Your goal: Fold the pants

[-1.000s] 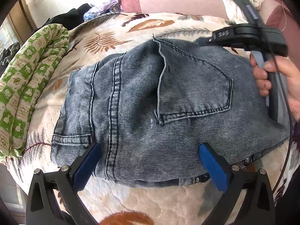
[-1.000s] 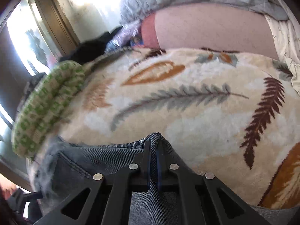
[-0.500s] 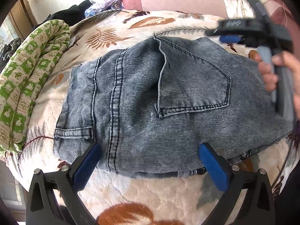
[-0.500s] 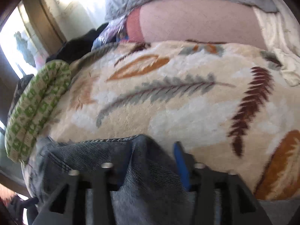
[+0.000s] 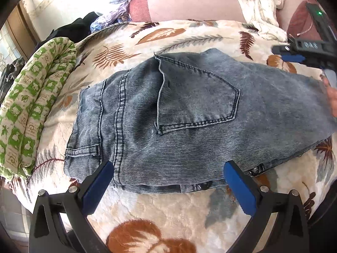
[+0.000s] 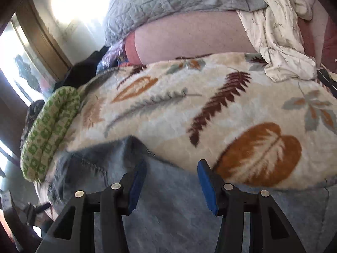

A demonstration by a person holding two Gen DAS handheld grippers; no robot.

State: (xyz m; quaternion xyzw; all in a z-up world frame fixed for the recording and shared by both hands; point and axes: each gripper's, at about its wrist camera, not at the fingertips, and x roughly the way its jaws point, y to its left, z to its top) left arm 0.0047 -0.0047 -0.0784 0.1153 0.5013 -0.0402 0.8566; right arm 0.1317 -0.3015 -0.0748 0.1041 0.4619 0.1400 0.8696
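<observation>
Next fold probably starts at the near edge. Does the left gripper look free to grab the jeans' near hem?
Probably yes: the left gripper is open, straddling the near edge of the jeans, with nothing between.

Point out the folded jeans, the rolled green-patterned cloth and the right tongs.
folded jeans (image 5: 189, 113), left wrist view, back pocket.
rolled green-patterned cloth (image 5: 35, 105), left wrist view, middle of roll.
right tongs (image 6: 171, 181), right wrist view, between its tips.

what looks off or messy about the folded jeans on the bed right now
The folded grey-blue denim jeans sit slightly askew on the leaf-print fleece blanket: the top layer does not line up with the lower one, its corner juts out, and a hem shows at the left. No damage.
</observation>
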